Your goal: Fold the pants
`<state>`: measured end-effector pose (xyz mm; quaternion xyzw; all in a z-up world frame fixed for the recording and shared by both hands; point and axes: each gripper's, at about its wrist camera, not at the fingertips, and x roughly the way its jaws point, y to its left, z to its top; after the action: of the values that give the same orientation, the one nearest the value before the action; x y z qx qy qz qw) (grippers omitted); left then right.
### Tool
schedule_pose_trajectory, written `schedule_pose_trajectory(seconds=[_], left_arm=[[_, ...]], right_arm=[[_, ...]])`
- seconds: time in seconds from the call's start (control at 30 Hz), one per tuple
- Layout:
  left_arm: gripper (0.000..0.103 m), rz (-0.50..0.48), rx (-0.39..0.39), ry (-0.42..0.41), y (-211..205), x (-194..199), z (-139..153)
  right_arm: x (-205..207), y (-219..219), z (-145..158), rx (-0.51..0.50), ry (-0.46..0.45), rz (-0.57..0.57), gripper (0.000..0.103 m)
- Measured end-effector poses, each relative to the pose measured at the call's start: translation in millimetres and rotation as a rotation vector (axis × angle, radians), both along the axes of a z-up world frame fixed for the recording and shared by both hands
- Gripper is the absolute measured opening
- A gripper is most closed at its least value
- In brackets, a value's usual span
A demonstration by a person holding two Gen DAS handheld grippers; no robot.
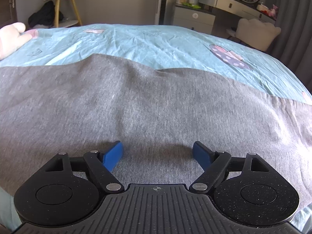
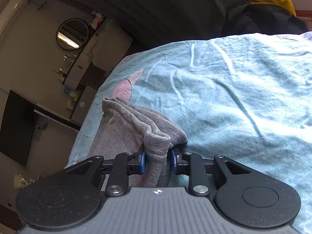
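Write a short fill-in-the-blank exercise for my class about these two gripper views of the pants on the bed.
1. The pants are ____ in colour.
2. The left hand-held gripper hovers over the pants with its jaws ____.
3. The right hand-held gripper is shut on a bunched fold of the ____.
4. The pants lie on a light ____ bedsheet.

Missing words: grey; open; pants; blue

Grey pants (image 1: 156, 105) run off both frame sides beyond the left hand-held gripper (image 1: 158, 152); bunched fabric hides the right hand-held gripper (image 2: 157, 160) pad faces.
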<state>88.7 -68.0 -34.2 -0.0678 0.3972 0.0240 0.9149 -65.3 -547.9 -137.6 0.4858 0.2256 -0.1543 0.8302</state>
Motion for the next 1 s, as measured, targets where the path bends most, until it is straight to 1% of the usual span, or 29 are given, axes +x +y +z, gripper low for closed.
schedule_pose_trajectory(seconds=[0.1,0.17,0.23,0.33,0.43,0.47,0.53,0.6,0.67,0.73,0.8,0.87,0.93,0.97,1.0], left_arm=[[0.086,0.0,-0.014,0.001,2.3,-0.3,0.9],[0.086,-0.005,-0.019,0.0,4.0,-1.0,0.9],[0.086,-0.013,-0.02,-0.005,5.1,-2.8,0.6],[0.086,-0.027,-0.019,-0.015,6.0,-6.5,0.4],[0.086,-0.036,-0.031,-0.023,8.3,-8.5,0.4],[0.086,-0.037,-0.04,-0.027,9.8,-9.4,0.4],[0.086,-0.045,-0.052,-0.033,12.5,-11.2,0.6],[0.086,-0.05,-0.064,-0.036,15.5,-12.7,0.9],[0.086,-0.049,-0.088,-0.039,19.0,-14.7,2.0],[0.086,-0.051,-0.113,-0.044,22.8,-16.1,2.6],[0.085,-0.055,-0.131,-0.048,25.8,-17.0,2.9],[0.085,-0.055,-0.154,-0.055,29.3,-17.5,2.0],[0.085,-0.046,-0.183,-0.053,33.7,-17.7,0.8],[0.085,-0.046,-0.194,-0.054,35.1,-17.6,1.0],[0.085,-0.047,-0.2,-0.055,35.9,-17.5,1.3]], right_arm=[[6.5,4.0,10.9,-0.047,0.041,0.018,0.016],[10.5,12.5,26.0,-0.117,0.061,0.036,0.013],[13.9,24.9,45.2,-0.195,0.061,0.054,0.012],[24.9,49.5,76.4,-0.3,0.04,0.113,0.012],[44.0,88.0,110.6,-0.423,0.023,0.225,0.011],[51.0,106.8,122.4,-0.476,0.014,0.278,0.011],[61.1,143.8,139.2,-0.558,-0.014,0.39,0.011],[67.5,180.4,148.1,-0.609,-0.035,0.493,0.011],[68.8,224.3,151.4,-0.657,-0.053,0.598,0.012],[69.7,262.4,146.5,-0.686,-0.067,0.705,0.012],[69.3,293.8,133.1,-0.679,-0.059,0.798,0.012],[69.1,321.2,113.5,-0.668,-0.012,0.873,0.012],[69.5,340.6,91.3,-0.656,0.065,0.941,0.014],[69.2,348.9,82.0,-0.675,0.117,0.964,0.016],[70.4,351.3,79.3,-0.68,0.14,0.97,0.017]])
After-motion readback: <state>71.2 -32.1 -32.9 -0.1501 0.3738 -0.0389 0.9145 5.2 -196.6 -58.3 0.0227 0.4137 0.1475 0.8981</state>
